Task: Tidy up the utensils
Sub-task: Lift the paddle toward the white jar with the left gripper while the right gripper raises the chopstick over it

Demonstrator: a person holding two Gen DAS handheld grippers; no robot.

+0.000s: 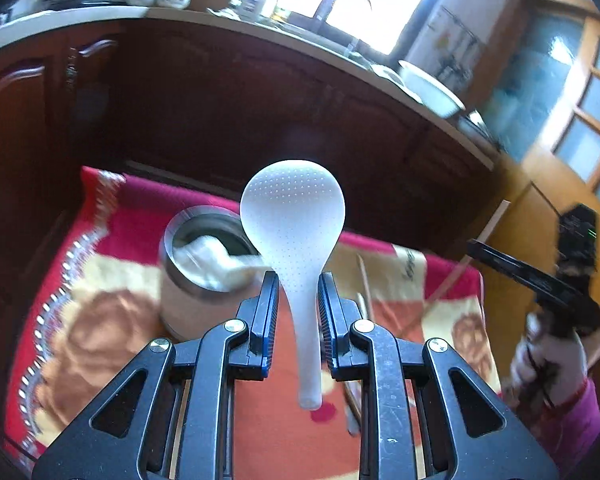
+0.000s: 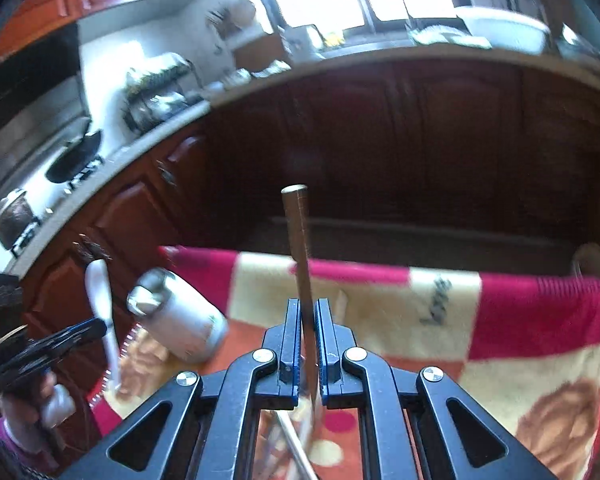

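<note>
My left gripper (image 1: 298, 284) is shut on a white dotted rice paddle (image 1: 294, 216), held upright above the table. A steel-rimmed cup (image 1: 204, 268) with a white cloth inside stands just behind and left of it. My right gripper (image 2: 309, 308) is shut on a brown-handled utensil (image 2: 298, 232) whose handle points up; its metal end hangs below the fingers. The right wrist view also shows the cup (image 2: 180, 316) and the paddle (image 2: 102, 300) at the left. The right gripper shows at the right edge of the left wrist view (image 1: 540, 280).
A red, cream and orange patterned cloth (image 1: 112, 320) covers the table. Thin chopsticks (image 1: 366, 292) lie on it to the right of the cup. Dark wooden cabinets (image 1: 220, 100) and a cluttered counter stand behind.
</note>
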